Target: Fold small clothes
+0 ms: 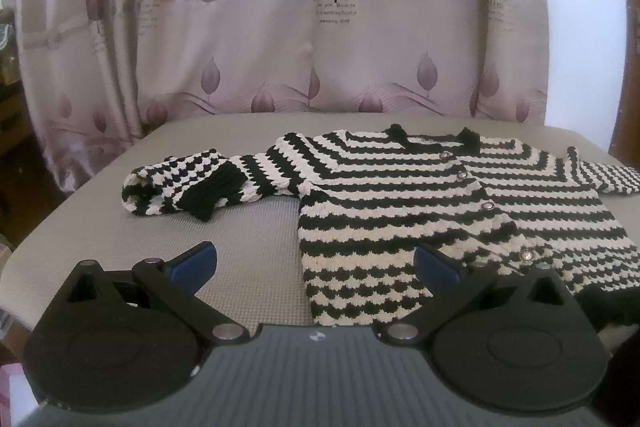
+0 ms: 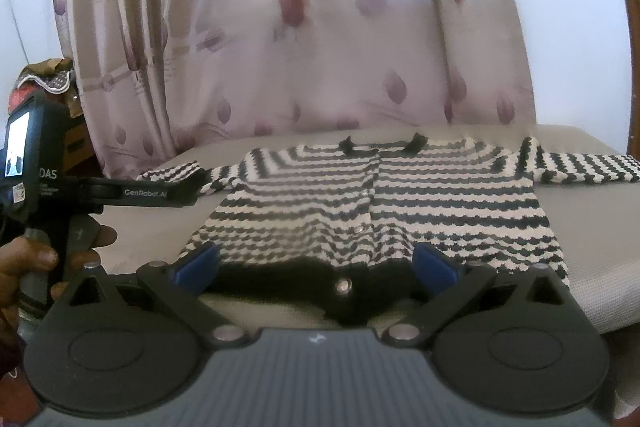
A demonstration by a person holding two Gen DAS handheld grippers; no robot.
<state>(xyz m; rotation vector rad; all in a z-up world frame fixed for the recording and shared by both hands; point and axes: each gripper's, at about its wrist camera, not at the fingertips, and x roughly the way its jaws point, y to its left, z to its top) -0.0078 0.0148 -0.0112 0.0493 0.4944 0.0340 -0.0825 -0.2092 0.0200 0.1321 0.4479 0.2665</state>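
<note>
cardigan: black-and-white striped knit (image 1: 440,211), lying flat and face up on the grey table (image 1: 248,251), buttoned down the front, collar toward the curtain (image 1: 280,27).
done: left sleeve (image 1: 188,187) looks doubled back on itself – black cuff lies across the striped part. Could be a first fold or just how it landed; can't tell which.
left to do: body is fully spread, no fold in it. Right sleeve (image 2: 584,167) lies straight out to the side. My read – task is at or near the start, with both sleeves and the body fold ahead.
left gripper: (image 1: 316,265) jaws wide apart, nothing between them, hovering low over the cardigan's left lower edge. One blue pad sits over bare table, the other over the knit.
right gripper: (image 2: 316,265) jaws wide apart, empty, centred on the black hem (image 2: 312,283) just in front of it. Contact with the hem can't be judged.
cut off: right sleeve's end runs out of view in both pictures, and the lower right corner of the hem is behind gripper hardware in the left view.
hard to read: right view is soft and blurred, so stitch detail and the upper buttons are smeared.
also in view: a hand (image 2: 36,259) holding the left gripper's handle at the left edge of the right view.
</note>
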